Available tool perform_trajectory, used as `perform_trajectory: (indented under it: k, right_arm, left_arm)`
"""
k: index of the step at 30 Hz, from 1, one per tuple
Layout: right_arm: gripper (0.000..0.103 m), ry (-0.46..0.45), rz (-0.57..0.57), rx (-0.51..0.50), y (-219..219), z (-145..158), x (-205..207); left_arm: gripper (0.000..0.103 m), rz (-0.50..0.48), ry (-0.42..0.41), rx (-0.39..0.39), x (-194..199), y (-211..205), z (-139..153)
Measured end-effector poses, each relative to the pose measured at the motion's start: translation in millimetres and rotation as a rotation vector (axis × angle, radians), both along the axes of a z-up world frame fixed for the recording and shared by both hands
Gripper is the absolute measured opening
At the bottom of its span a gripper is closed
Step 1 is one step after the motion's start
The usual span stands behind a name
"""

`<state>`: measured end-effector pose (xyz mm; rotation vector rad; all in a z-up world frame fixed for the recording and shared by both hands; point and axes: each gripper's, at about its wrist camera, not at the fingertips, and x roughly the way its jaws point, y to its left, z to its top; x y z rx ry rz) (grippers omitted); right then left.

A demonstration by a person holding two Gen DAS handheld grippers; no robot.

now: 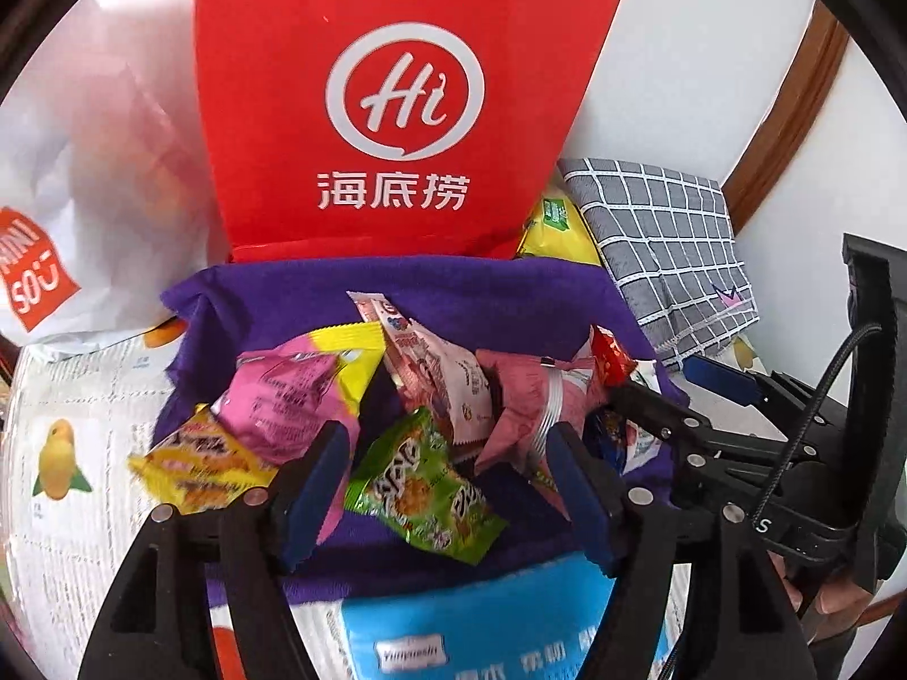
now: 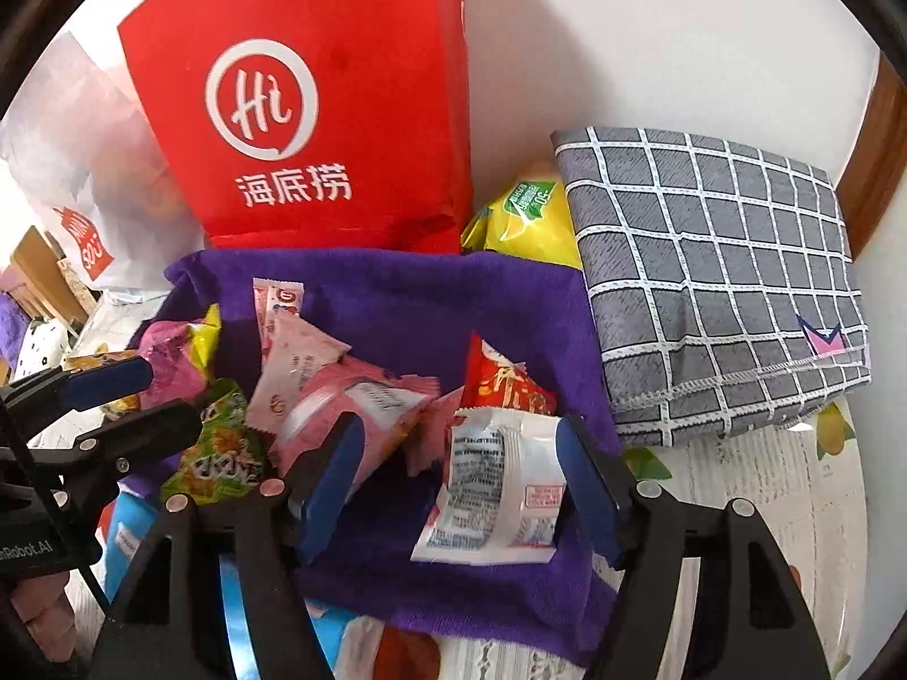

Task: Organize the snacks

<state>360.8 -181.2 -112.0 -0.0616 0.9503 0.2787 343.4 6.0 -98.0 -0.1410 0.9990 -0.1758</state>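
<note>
While both grippers hover over the purple towel (image 2: 465, 595), their jaws stand spread apart and grip nothing. Nearest the right gripper (image 2: 459, 481), a white snack packet (image 2: 493, 487) with red printing lies flat between the two blue pads, its right edge just beside the right pad (image 2: 589, 481); whether it touches, I cannot tell. A red packet (image 2: 504, 385) sits just behind it, and pink packets (image 2: 351, 408) pile to its left. Between the left gripper's (image 1: 448, 481) pads lies a green snack packet (image 1: 419, 487), with a yellow packet (image 1: 198, 464) left of it and a pink-and-yellow one (image 1: 295, 396) beyond. Farther back stand a red Haidilao paper bag (image 1: 397, 102), a white Miniso bag (image 1: 73, 198), a yellow chip bag (image 2: 527, 215) and a folded grey checked cloth (image 2: 720, 283).
</note>
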Motion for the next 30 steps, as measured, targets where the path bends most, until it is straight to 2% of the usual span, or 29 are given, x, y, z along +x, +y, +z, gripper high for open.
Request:
perform_trajectory:
  k: [6, 14, 21, 30]
  right_arm:
    - [0.07, -0.015, -0.014, 0.033, -1, 20, -26]
    - [0.072, -0.049, -0.025, 0.03, -5, 50, -72]
    - [0.072, -0.074, -0.063, 0.039, -16, 71, -120]
    - [0.092, -0.149, -0.097, 0.01, -21, 90, -188]
  left_arm:
    - [0.072, 0.019, -0.042, 0.025, -29, 1, 19]
    - [0.074, 0.046, -0.093, 0.026, -80, 2, 44]
    - [0.08, 0.066, -0.148, 0.047, -126, 0, 68]
    - [0.089, 0.088, -0.206, 0.088, -179, -1, 92]
